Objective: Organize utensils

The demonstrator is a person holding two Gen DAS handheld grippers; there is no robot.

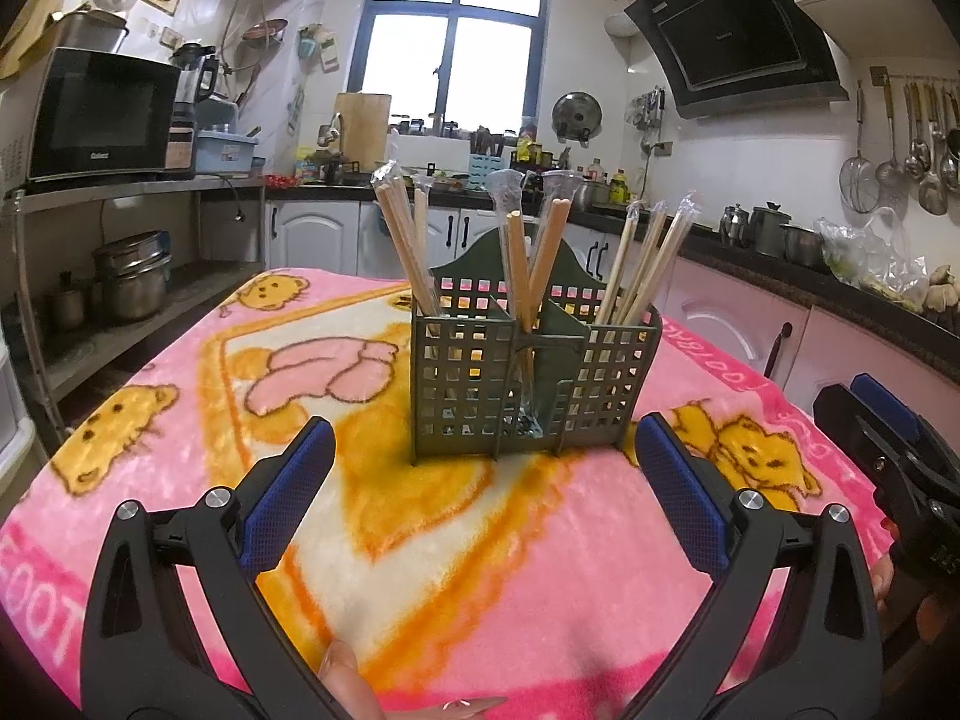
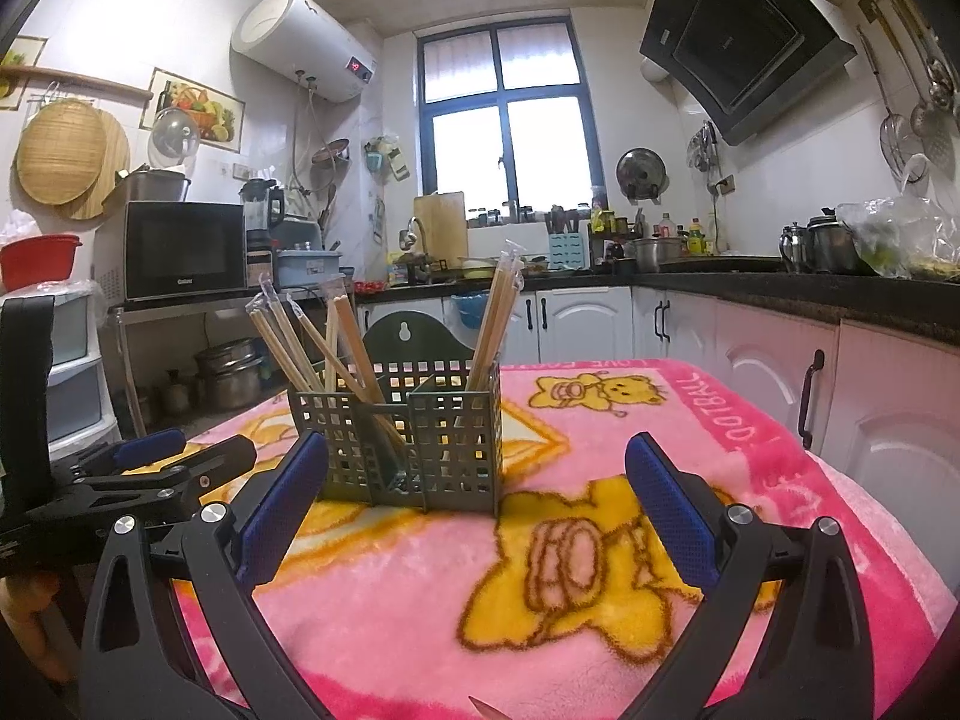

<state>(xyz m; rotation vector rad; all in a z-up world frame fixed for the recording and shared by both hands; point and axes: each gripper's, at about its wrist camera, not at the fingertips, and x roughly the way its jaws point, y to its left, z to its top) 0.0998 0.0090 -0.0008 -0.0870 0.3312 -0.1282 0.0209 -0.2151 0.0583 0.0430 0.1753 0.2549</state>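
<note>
Both tongs hang spread and empty — left gripper (image 1: 483,468), right gripper (image 2: 477,486). The wrapped chopsticks (image 1: 543,252) stand in the green holder (image 1: 522,384) mid-blanket — light, stiff, slippery; pinch near the tops.

Kitchen, white tiled walls. Dark-framed window (image 2: 507,120) bright with daylight. Left of it: wall-mounted water heater (image 2: 300,48), microwave (image 2: 180,249). Right of it: slanted range hood (image 2: 744,42). Below it: white cabinets (image 2: 576,324), dark countertop (image 2: 780,288).

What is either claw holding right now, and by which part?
Nothing. The left claw and right claw are both open and empty, short of the utensil holder.
</note>
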